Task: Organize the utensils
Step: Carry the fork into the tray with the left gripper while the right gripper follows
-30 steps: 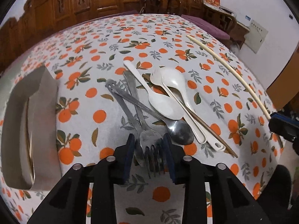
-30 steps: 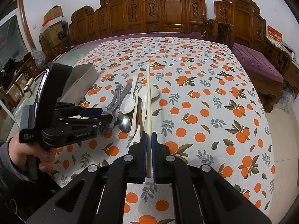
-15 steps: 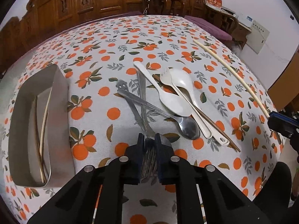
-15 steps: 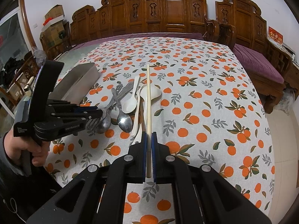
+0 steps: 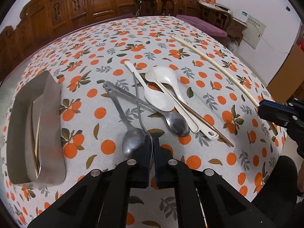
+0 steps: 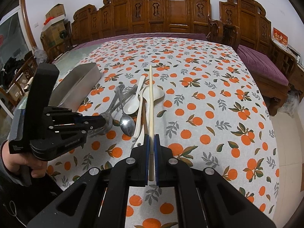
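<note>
Fork [image 5: 137,98] pinched by left gripper [image 5: 151,142]; only right view shows right gripper [image 6: 151,138] clamping chopstick [image 6: 151,102]

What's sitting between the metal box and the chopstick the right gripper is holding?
In the right wrist view, the utensil pile lies between the metal box and the chopstick: steel spoons, then white spoons. The left gripper reaches in there.

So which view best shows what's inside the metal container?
The left wrist view: it looks down into the metal container, showing thin wooden chopsticks inside. The right wrist view shows only its outer wall and rim, interior hidden.
</note>
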Demonstrator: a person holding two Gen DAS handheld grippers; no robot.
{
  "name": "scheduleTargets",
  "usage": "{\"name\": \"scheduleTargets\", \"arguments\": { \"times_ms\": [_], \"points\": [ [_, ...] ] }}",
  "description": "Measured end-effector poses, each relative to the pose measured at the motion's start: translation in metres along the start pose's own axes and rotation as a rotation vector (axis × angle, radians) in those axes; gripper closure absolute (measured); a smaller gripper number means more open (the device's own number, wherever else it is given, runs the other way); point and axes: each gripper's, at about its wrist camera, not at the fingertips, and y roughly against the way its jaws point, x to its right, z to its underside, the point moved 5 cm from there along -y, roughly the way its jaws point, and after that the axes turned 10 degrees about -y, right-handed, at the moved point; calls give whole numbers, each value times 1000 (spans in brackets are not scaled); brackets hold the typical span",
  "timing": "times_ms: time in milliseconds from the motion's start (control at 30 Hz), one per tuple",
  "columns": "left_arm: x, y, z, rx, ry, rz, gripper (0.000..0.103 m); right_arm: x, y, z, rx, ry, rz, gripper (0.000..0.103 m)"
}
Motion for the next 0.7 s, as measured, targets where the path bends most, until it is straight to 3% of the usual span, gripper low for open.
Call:
{"name": "scheduleTargets", "arguments": {
  "times_ms": [233, 700],
  "points": [
    [-1, 0, 2, 0, 15, 4, 101, 0, 0, 0, 0, 4, -1, 97],
    [-31, 50, -18, 91, 38, -54, 101, -12, 3, -2, 19, 30, -6, 97]
  ]
}}
